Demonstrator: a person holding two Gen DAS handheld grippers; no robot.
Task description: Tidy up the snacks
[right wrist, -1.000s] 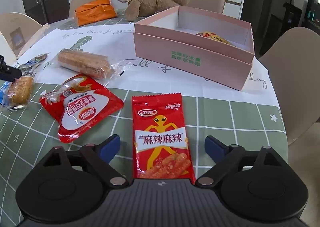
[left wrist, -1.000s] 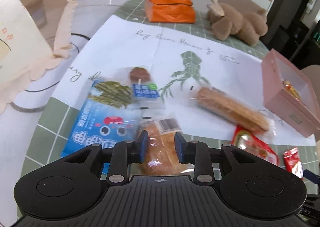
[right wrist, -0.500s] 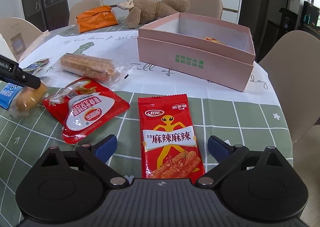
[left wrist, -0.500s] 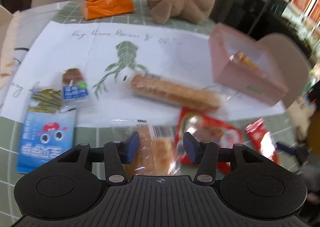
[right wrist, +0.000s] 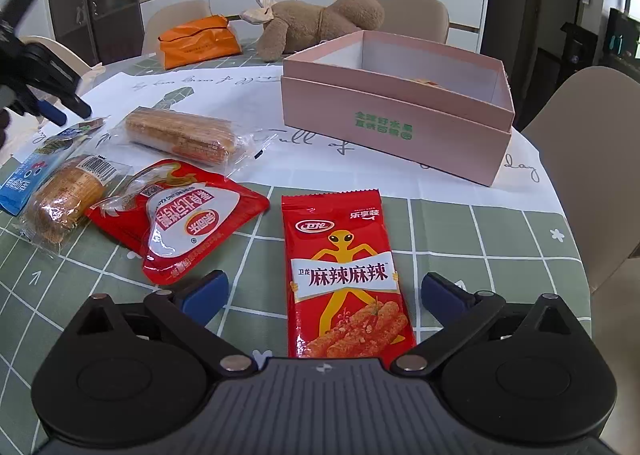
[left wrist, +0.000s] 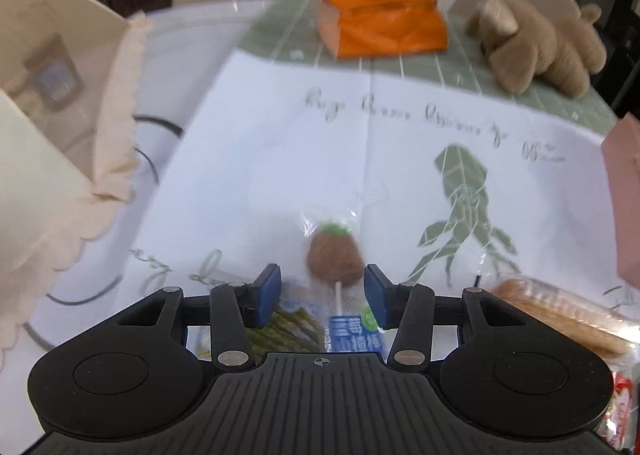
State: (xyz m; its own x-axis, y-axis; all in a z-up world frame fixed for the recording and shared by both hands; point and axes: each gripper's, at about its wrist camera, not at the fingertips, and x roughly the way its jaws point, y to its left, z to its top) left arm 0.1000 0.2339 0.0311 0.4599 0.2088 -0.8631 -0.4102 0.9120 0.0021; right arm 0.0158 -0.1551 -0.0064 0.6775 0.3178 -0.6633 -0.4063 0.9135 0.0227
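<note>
White mat (left wrist: pixel 280 159): wrapped brown lollipop (left wrist: pixel 334 261), white stick.

The table (right wrist: pixel 500 239) wears a green cloth checked in white lines, with a white sheet (left wrist: pixel 320 159) over it carrying grey script and a green geometric figure. The box (right wrist: pixel 400 123) is pink with green print. One red packet (right wrist: pixel 340 275) shows a yellow alien and a white band of black characters; another red packet (right wrist: pixel 180 223) has a white panel. A blue packet (right wrist: pixel 24 179) lies at the left. The bag (right wrist: pixel 198 41) is orange, the plush toy (right wrist: pixel 316 25) brown. Both claws carry blue pads (right wrist: pixel 204 291) on black frames.
</note>
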